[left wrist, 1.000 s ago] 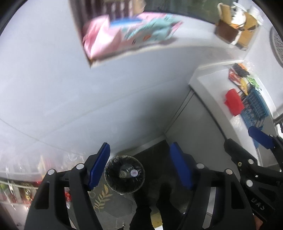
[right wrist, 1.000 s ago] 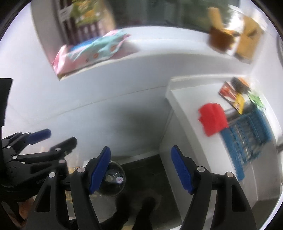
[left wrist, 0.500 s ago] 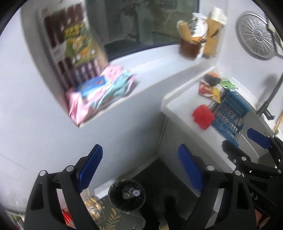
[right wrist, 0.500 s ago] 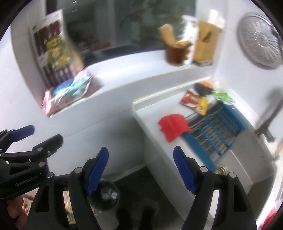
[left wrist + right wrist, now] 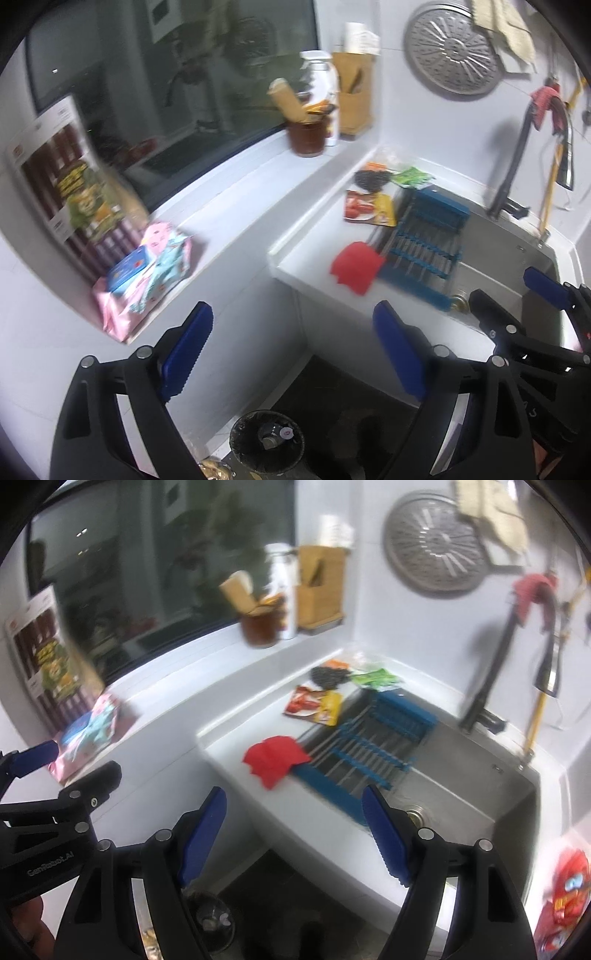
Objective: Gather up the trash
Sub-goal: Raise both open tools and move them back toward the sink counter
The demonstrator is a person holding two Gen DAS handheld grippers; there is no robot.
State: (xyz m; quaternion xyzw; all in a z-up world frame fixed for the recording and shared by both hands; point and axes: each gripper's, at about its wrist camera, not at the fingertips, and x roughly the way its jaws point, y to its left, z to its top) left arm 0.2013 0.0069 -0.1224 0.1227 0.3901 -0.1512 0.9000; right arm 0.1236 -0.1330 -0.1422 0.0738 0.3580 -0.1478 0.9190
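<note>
A black-lined trash bin (image 5: pixel 266 443) stands on the dark floor below me, with a few small bits inside; the right wrist view shows the bin (image 5: pixel 210 919) too. On the white counter (image 5: pixel 306 258) lie a red crumpled piece (image 5: pixel 356 266), a red and yellow snack packet (image 5: pixel 369 208), a black clump (image 5: pixel 371 179) and a green wrapper (image 5: pixel 412 175). My left gripper (image 5: pixel 293 350) hangs open and empty above the floor, short of the counter's corner. My right gripper (image 5: pixel 293 830) is open and empty beside it, facing the red piece (image 5: pixel 275 760).
A blue drying rack (image 5: pixel 369 738) spans the steel sink (image 5: pixel 461 775), with a black faucet (image 5: pixel 487 686) behind. The window sill holds pink tissue packs (image 5: pixel 147 269), a brown jar (image 5: pixel 306 136) and a wooden holder (image 5: pixel 354 103). A red packet (image 5: pixel 565 893) lies at the lower right.
Both grippers have risen and tipped up from the floor bin, so the counter, sink and window have come into view. The left jaws stand wider than a second ago.
</note>
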